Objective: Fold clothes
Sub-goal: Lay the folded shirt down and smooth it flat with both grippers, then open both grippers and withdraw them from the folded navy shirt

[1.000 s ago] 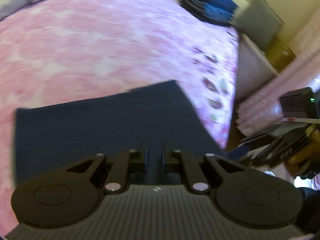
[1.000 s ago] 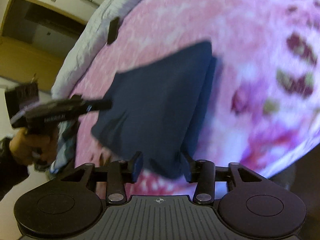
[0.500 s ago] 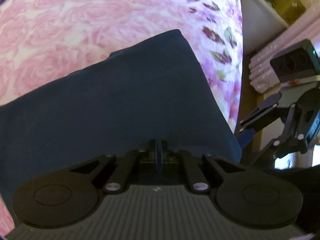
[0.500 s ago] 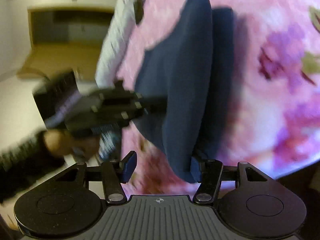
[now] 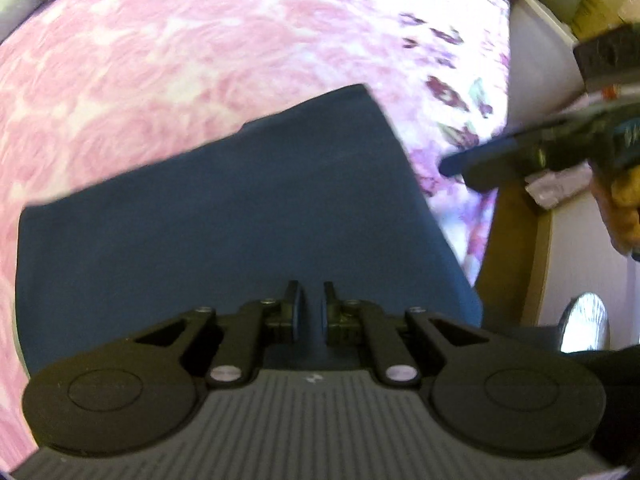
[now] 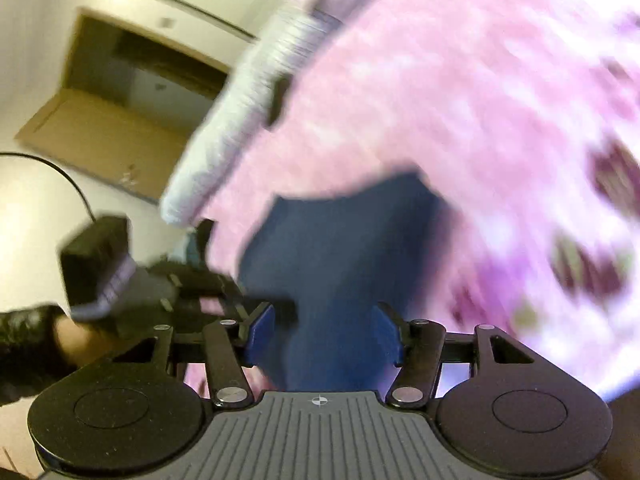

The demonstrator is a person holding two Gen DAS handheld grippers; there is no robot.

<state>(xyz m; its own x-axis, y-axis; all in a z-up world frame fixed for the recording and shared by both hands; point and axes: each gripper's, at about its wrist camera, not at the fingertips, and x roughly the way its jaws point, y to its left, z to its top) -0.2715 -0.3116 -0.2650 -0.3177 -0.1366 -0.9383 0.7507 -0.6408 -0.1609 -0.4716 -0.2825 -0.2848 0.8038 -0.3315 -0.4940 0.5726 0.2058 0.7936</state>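
A navy blue folded garment (image 5: 240, 220) lies on the pink floral bedspread (image 5: 200, 60). My left gripper (image 5: 311, 304) points steeply down over its near edge, jaws nearly together with blue cloth between the pads. In the right wrist view the left gripper (image 6: 280, 304) meets the garment's (image 6: 340, 248) left side. My right gripper (image 6: 323, 332) is open, its blue pads apart on either side of the garment's near end without pressing it. Its fingers (image 5: 500, 156) hover beyond the garment's right edge. The view is blurred.
The bedspread (image 6: 480, 100) ends at the bed's right edge, where a wooden frame (image 5: 516, 240) and a shiny round object (image 5: 584, 324) show. A pale rolled quilt (image 6: 240, 112) lies along the far side. A wooden doorway (image 6: 100, 120) stands behind.
My left gripper has tipped downward and moved in over the garment. The right gripper's jaws have widened, and it has swung so the garment's end now lies centred between its fingers.
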